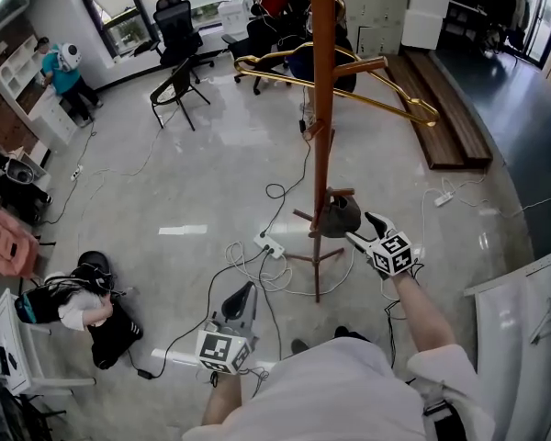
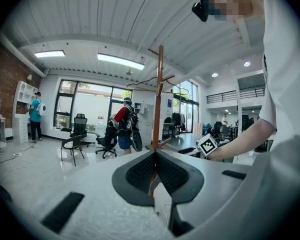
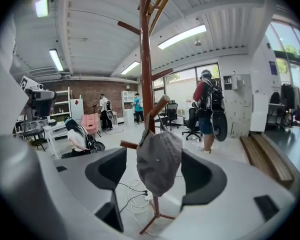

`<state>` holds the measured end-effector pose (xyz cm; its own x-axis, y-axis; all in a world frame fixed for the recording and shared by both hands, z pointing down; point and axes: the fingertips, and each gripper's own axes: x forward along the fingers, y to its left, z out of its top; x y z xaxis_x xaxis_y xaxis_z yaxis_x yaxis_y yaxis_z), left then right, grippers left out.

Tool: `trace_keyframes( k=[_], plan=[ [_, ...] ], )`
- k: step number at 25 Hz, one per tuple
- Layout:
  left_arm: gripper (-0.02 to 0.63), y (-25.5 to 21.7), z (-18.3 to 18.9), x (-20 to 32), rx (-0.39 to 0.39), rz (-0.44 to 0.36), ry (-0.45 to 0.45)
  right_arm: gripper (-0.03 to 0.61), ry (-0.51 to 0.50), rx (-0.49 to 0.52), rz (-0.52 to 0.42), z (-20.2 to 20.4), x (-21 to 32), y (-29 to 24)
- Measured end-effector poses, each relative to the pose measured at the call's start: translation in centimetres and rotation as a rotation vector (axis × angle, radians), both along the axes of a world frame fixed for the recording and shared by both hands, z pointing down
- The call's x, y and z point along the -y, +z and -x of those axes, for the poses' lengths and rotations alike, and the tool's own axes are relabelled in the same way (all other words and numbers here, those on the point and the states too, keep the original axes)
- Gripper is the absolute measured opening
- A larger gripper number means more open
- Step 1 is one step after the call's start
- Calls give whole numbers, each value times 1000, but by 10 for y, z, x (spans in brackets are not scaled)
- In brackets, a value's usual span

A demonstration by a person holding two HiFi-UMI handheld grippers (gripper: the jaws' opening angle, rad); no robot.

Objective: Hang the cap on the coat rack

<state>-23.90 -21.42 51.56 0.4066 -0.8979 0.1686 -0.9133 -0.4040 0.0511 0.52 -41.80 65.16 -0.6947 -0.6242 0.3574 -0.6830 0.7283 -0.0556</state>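
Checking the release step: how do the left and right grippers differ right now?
The left gripper has its jaws together and empty. The right gripper has its jaws wide apart, and the cap hangs between them in its view, untouched. The left gripper is held low by the person's body, while the right gripper reaches out to the coat rack. Both hold nothing.
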Motion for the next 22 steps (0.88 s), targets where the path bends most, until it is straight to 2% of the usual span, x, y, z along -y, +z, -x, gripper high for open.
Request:
trace_keyframes(
  k=[8, 13, 22],
  plan=[
    [11, -5, 0, 0, 1, -22, 33, 293, -38, 33, -135, 16, -40, -62],
    [11, -14, 0, 0, 0, -31, 57, 293, -9, 71, -203, 24, -71, -105],
    [11, -11, -2, -7, 5, -36, 94, 291, 36, 190, -197, 47, -115, -141]
  ],
)
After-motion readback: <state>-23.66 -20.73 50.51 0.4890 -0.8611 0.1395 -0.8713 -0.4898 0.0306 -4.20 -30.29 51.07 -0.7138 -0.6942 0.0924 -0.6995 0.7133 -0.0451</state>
